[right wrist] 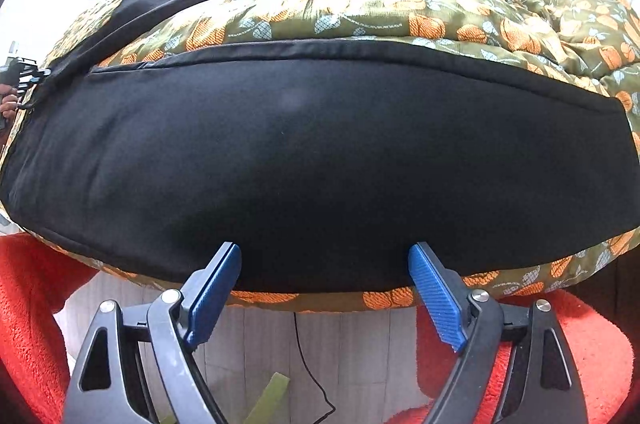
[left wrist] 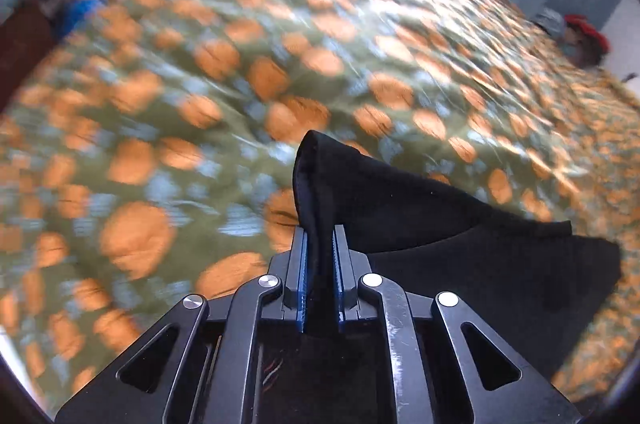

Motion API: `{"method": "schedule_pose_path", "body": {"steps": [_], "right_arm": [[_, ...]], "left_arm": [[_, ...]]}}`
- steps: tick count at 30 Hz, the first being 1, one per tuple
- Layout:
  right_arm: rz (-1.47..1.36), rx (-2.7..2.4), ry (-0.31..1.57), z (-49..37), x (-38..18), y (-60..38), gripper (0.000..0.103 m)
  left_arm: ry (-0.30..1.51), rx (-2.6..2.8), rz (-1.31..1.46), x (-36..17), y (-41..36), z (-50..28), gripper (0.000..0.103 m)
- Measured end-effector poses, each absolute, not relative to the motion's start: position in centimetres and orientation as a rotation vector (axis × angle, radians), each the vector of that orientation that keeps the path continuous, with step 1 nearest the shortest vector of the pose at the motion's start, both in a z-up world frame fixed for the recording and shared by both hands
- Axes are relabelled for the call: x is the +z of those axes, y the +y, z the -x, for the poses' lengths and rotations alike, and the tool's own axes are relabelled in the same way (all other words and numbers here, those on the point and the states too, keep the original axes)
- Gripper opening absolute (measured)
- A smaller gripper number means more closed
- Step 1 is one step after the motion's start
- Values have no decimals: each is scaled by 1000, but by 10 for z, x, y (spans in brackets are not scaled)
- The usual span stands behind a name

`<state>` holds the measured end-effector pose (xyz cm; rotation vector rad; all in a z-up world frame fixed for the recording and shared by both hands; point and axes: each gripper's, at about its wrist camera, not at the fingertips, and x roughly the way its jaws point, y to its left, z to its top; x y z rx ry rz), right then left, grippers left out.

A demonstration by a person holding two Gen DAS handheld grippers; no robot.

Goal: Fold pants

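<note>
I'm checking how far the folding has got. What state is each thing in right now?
left gripper: shut on a bunched fold of the black pants.
right gripper: open, jaws wide at the near edge of the pants, nothing pinched.
black pants: spread on the bed, not yet folded; one leg lies flat and smooth, the other stretches away behind it.
floral bedspread: rumpled, under the pants.

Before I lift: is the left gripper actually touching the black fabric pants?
Touching. The left wrist view shows the left gripper shut on a fold of the black fabric pants, pinched between its blue pads.
</note>
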<state>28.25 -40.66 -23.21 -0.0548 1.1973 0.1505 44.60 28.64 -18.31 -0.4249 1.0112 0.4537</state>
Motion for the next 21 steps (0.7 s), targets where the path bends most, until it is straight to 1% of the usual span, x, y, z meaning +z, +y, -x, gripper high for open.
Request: {"method": "schedule_pose_path", "body": {"steps": [2,5,6,7,8,9,11,13,15,17,20,21], "right_arm": [[52,152,1192,-282,-231,-405,85],[55,156,1189,-282,-232,-406,85],[53,159,1189,-280,-233,-407,85],[50,160,1188,-280,-232,-407,85],[47,163,1185,-280,-232,-407,85],[43,166,1184,-280,-232,-408,85],[29,173,1178,-278,-230,-412,85],[4,172,1163,-277,-224,-417,85],[-17,160,1113,-275,-209,-421,85],[-31,185,1063,-276,-191,-417,86],[-64,312,1060,-289,-182,-394,86],[-69,344,1063,-294,-182,-388,86]], "left_arm": [[981,555,380,-179,286,-438,8],[988,684,407,-189,289,-430,9],[1004,704,407,-194,289,-431,9],[1030,705,389,-199,288,-434,13],[1052,705,371,-201,287,-438,21],[1069,711,356,-202,287,-441,25],[1067,721,373,-191,291,-432,52],[990,738,382,-171,291,-414,60],[919,716,349,-144,280,-388,63],[888,638,322,-125,256,-363,71],[916,442,326,-123,204,-328,82],[940,385,322,-129,187,-318,82]]}}
